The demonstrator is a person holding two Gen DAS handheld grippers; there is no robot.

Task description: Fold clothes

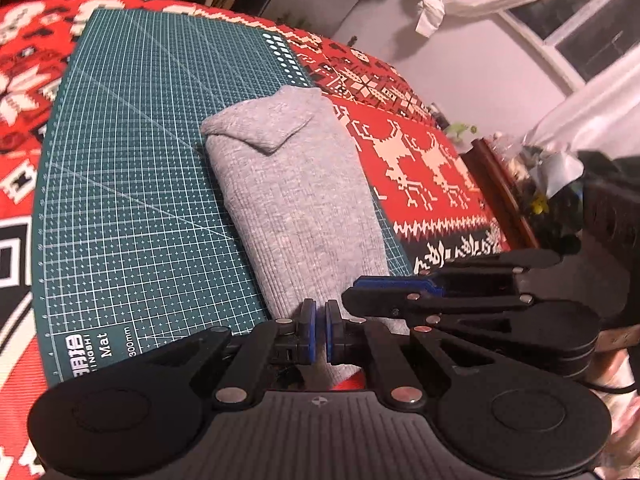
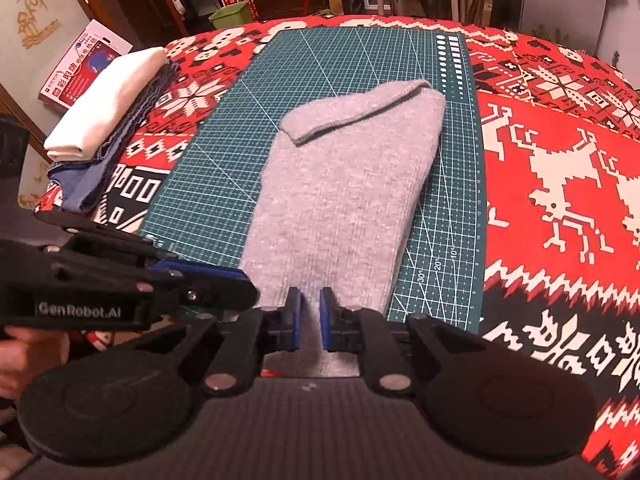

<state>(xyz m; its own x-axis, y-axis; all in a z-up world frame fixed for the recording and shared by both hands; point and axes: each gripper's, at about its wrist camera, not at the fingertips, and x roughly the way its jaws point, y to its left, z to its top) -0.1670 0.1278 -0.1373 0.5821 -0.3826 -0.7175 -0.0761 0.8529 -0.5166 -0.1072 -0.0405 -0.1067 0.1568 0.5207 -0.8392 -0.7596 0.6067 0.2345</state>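
Observation:
A grey knit garment (image 1: 296, 200) (image 2: 344, 192), folded into a long narrow strip with one far corner turned over, lies on the green cutting mat (image 1: 140, 160) (image 2: 240, 120). Both grippers sit side by side at its near end. My left gripper (image 1: 320, 332) has its blue pads almost together, with the grey cloth's edge between them. My right gripper (image 2: 310, 320) has a narrow gap filled with grey cloth. Each gripper shows from the side in the other's view: the right gripper (image 1: 352, 296) and the left gripper (image 2: 248, 292). The garment's nearest edge is hidden under the fingers.
The mat lies on a red, white and black patterned tablecloth (image 2: 560, 160) (image 1: 420, 168). A stack of folded clothes (image 2: 108, 108), white on top and blue below, sits at the table's left edge beside a printed box (image 2: 80, 64). A hand (image 2: 12, 360) holds the left gripper.

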